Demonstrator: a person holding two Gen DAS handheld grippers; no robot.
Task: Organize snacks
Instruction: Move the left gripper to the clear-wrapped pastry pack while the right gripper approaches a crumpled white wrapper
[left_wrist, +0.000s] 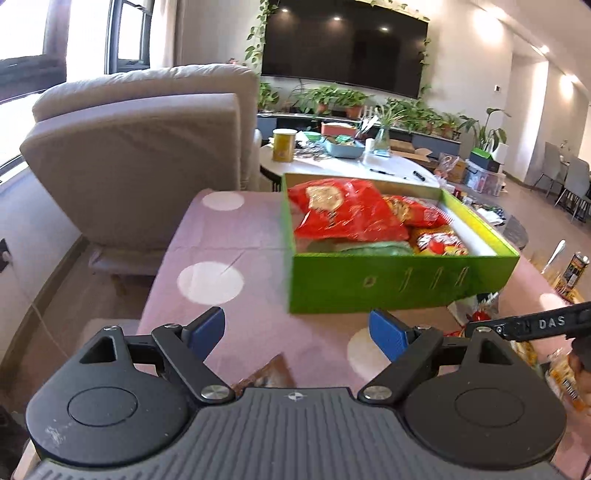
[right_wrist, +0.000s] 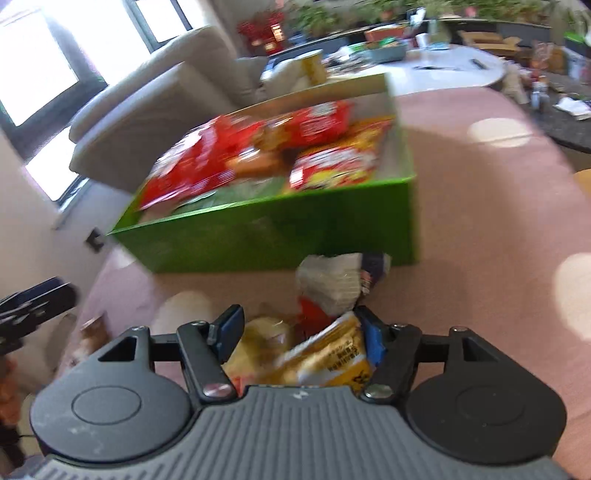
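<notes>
A green box (left_wrist: 388, 280) stands on the pink polka-dot tablecloth (left_wrist: 221, 236), filled with red, yellow and green snack bags (left_wrist: 343, 214). My left gripper (left_wrist: 297, 328) is open and empty, just in front of the box's near left corner. In the right wrist view the same box (right_wrist: 280, 229) lies ahead with its snack bags (right_wrist: 258, 155). My right gripper (right_wrist: 299, 332) is shut on a yellow snack packet (right_wrist: 325, 362), held together with a white and red packet (right_wrist: 328, 284), just short of the box's near wall.
A beige armchair (left_wrist: 140, 147) stands behind the table at left. A white round table (left_wrist: 354, 162) with a yellow can, bowl and clutter is beyond the box. More snack packets (left_wrist: 561, 373) lie at the right. A brown packet (left_wrist: 269, 373) lies under my left gripper.
</notes>
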